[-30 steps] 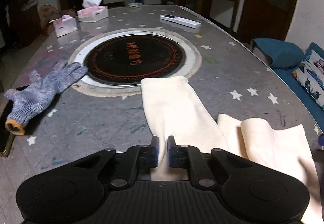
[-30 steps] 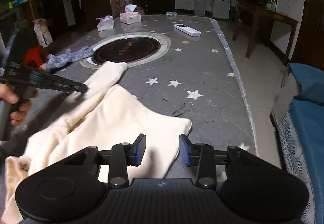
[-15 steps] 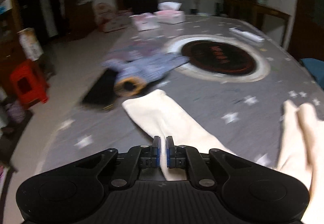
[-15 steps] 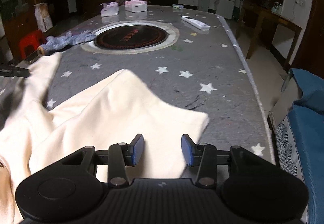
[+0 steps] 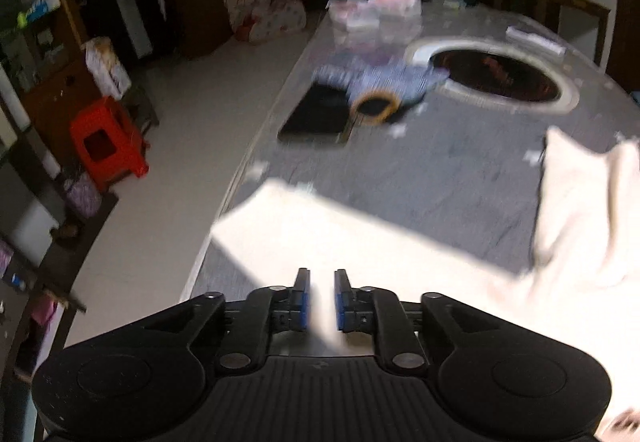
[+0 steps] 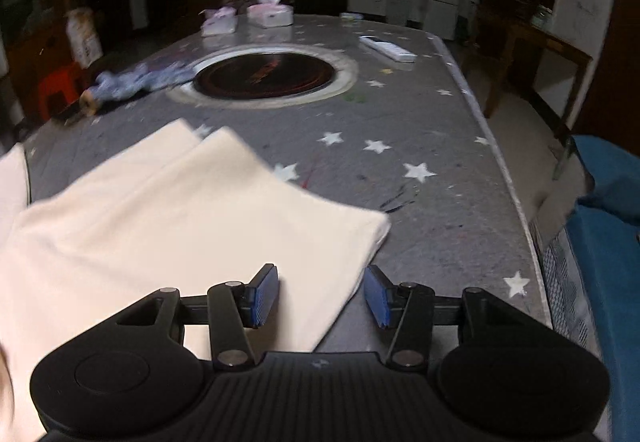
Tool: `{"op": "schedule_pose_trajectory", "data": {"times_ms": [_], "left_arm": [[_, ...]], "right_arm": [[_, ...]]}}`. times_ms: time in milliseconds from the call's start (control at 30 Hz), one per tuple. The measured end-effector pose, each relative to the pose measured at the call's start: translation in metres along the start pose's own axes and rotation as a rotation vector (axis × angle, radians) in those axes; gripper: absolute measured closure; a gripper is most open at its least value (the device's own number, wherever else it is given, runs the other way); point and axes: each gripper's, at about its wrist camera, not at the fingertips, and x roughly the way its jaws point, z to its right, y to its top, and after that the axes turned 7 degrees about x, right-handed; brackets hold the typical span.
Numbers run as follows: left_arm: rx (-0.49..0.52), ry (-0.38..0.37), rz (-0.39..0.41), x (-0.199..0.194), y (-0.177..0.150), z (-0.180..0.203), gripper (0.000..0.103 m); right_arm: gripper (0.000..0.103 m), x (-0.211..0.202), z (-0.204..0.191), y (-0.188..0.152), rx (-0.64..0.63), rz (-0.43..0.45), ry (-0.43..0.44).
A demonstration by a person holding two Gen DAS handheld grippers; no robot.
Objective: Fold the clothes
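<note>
- Looking through the left wrist view first: my left gripper [image 5: 322, 298] has swung out toward the near left edge of the table [image 5: 440, 170] since a second ago, dragging a long cream strip of the garment [image 5: 320, 238] with it; the whole picture is smeared with motion
- That strip now lies across the corner of the table and partly over its edge, with the rest of the garment heaped at the right of this view; a second ago it pointed straight up the table toward the dark round hotplate [image 5: 496, 76]
- Left jaws were pinched tight on the cloth half a second ago and are opening now; a narrow gap shows with a tongue of cloth between them, and the pads no longer seem to press on it; I judge this as the release after pulling the sleeve out flat
- Beyond it sit a grey knitted glove [image 5: 380, 86] and a flat black slab [image 5: 316, 116], both well apart from the cloth
- Turning to the right wrist view: my right gripper [image 6: 320, 296] hovers over the near right corner of the garment [image 6: 192, 218]; its jaws are opening and stand wide, cloth lying under and between them but not clamped
- Here the garment lies smoother than a second ago, a second layer peeking out at its far edge; no other gripper is in view now
- To my eye the spreading is about done and the folds themselves are still to come; next I would need fresh grips on both sides
</note>
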Motion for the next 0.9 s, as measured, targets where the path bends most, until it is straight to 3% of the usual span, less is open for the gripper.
{"op": "schedule_pose_trajectory", "data": {"times_ms": [67, 133, 367, 467, 667, 733, 767, 900], "left_arm": [[0.013, -0.029, 0.035, -0.002, 0.015, 0.011, 0.066], [0.048, -0.088, 0.064, 0.0, 0.029, 0.029, 0.066], [0.177, -0.274, 0.074, 0.037, 0.068, 0.1, 0.065], [0.203, -0.289, 0.062, 0.055, 0.08, 0.121, 0.064], [0.239, -0.334, 0.068, 0.076, 0.093, 0.146, 0.061], [0.247, -0.337, 0.078, 0.078, 0.097, 0.149, 0.08], [0.252, -0.326, 0.083, 0.079, 0.099, 0.15, 0.095], [0.263, -0.256, 0.116, 0.081, 0.107, 0.153, 0.1]], "right_arm": [[0.056, 0.003, 0.007, 0.005, 0.035, 0.006, -0.001], [0.058, 0.01, 0.011, 0.009, 0.049, 0.004, -0.008], [0.09, 0.026, 0.02, 0.014, 0.08, -0.019, 0.0], [0.096, 0.029, 0.022, 0.017, 0.079, -0.018, 0.007], [0.099, 0.035, 0.022, 0.026, 0.05, -0.015, 0.021], [0.099, 0.037, 0.021, 0.03, 0.038, -0.011, 0.023], [0.1, 0.038, 0.02, 0.034, 0.031, -0.007, 0.023], [0.1, 0.042, 0.018, 0.048, -0.001, 0.034, -0.006]]}}
